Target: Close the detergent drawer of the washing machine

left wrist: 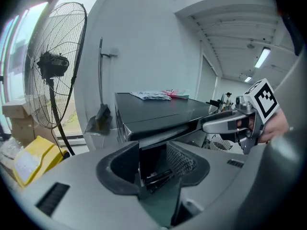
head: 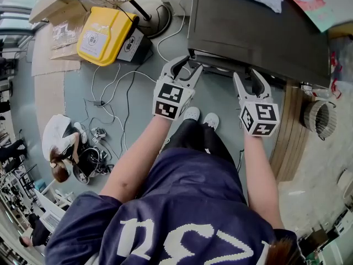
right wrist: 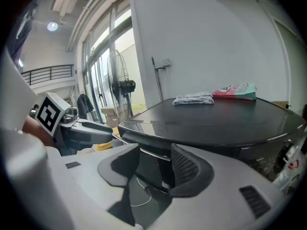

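Yellow box and floor cables far left, well apart. Left gripper gaping, empty, at the washing machine front; detergent drawer just ahead, apparently jutting out. Right gripper wide too, holding nothing. Might skew and jam if shoved off-centre by one jaw.

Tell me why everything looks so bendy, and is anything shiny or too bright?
Left gripper view: the wide lens bows the wall and the standing fan near the edges. Right gripper view: the windows are washed out, and the washing machine's dark top has a pale sheen. Head view: the floor curves at the corners.
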